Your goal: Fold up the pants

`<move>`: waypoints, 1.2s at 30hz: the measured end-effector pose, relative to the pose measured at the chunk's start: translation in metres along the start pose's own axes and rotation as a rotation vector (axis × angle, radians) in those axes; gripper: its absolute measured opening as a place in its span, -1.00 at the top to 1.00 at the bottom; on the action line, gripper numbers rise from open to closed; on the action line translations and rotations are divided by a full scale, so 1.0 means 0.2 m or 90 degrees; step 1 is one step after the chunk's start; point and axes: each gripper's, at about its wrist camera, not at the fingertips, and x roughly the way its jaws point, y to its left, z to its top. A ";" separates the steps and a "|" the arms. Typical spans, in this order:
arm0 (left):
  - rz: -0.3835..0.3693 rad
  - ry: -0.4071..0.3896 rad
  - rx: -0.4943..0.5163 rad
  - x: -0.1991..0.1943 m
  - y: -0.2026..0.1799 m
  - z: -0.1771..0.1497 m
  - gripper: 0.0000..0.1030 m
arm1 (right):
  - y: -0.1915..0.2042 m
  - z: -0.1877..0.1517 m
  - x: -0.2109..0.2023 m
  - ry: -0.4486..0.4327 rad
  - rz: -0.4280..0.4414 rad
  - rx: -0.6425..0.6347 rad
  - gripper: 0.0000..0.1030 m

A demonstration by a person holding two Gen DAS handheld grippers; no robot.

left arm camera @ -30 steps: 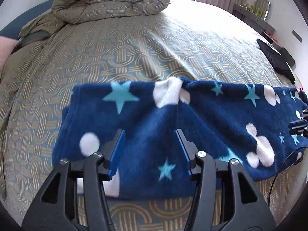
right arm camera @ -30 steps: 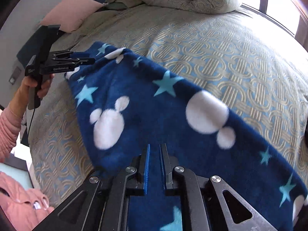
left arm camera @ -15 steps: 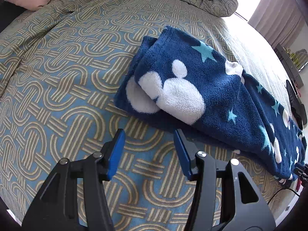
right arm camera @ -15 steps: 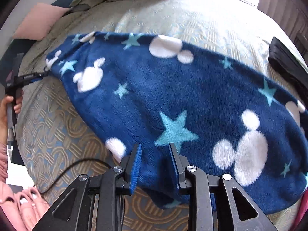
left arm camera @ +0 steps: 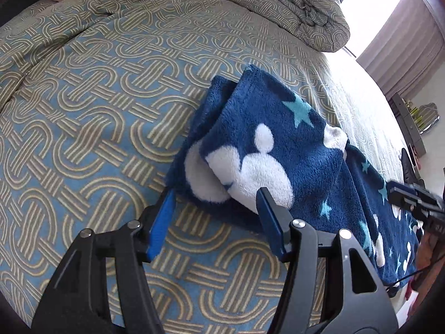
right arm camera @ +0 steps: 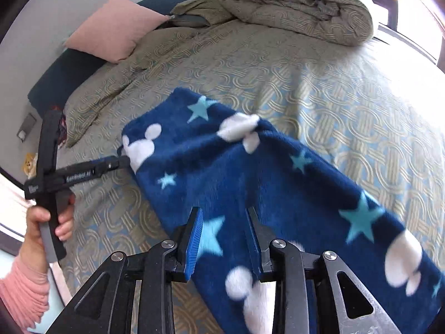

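The left gripper [left arm camera: 215, 217] stands with its jaws apart and empty, having just been opening a little further; no cloth lies between the blue pads. Directly ahead of its fingertips lies the near end of the fleece pants [left arm camera: 278, 150], dark blue with stars and white mouse-head shapes, resting on the patterned bedspread [left arm camera: 91, 117]. This end is doubled over, and the lower layer shows at its left edge.

The right gripper [right arm camera: 224, 239] also stands open with nothing clamped (its jaws have just been opening); it hovers over the opposite part of the pants [right arm camera: 250, 172], with fabric visible behind the gap but not pinched.

The long axis of the pants runs from the left gripper toward the right one, roughly along the near side of the bed. Judged from this layout, each gripper is nearest its own end, so the next fold likely calls for bringing one end over the other along that axis.

Open bedspread lies beyond the garment for moving. Farther back, a bunched duvet [right arm camera: 294, 2] and a pink pillow [right arm camera: 114, 27] occupy the head of the bed, well apart from the pants.
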 end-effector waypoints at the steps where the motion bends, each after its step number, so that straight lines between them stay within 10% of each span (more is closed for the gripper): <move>1: -0.009 0.004 -0.012 0.01 0.02 0.01 -0.18 | 0.00 0.09 0.03 -0.001 0.009 -0.012 0.04; 3: -0.031 0.010 -0.043 0.04 0.06 0.03 -0.18 | 0.02 0.27 0.12 0.000 0.012 -0.059 -0.30; 13: -0.065 -0.046 -0.080 0.03 0.09 0.09 0.13 | 0.36 0.82 0.72 0.085 0.051 -0.200 -0.32; 14: -0.062 -0.051 -0.071 0.03 0.08 0.09 0.51 | 0.38 0.82 0.76 0.089 0.046 -0.211 -0.28; 15: -0.057 -0.055 -0.055 0.03 0.07 0.09 0.70 | 0.41 0.82 0.79 0.092 0.032 -0.218 -0.07; 16: -0.053 -0.061 -0.044 0.02 0.05 0.09 0.70 | 0.43 0.83 0.83 0.102 0.020 -0.220 0.97; 18: -0.060 -0.090 -0.024 -0.03 0.03 0.07 0.73 | 0.45 0.83 0.86 0.103 0.015 -0.208 0.95; 23: -0.072 -0.149 -0.017 -0.20 0.04 0.07 0.71 | 0.56 0.88 0.70 0.036 0.078 -0.230 0.95; 29: 0.091 -0.078 0.016 0.00 0.03 0.05 0.51 | 0.59 0.88 0.91 0.081 -0.043 -0.244 0.87; 36: 0.046 -0.072 -0.030 -0.08 0.10 -0.04 -0.05 | 0.39 0.80 0.62 0.003 -0.063 -0.138 0.41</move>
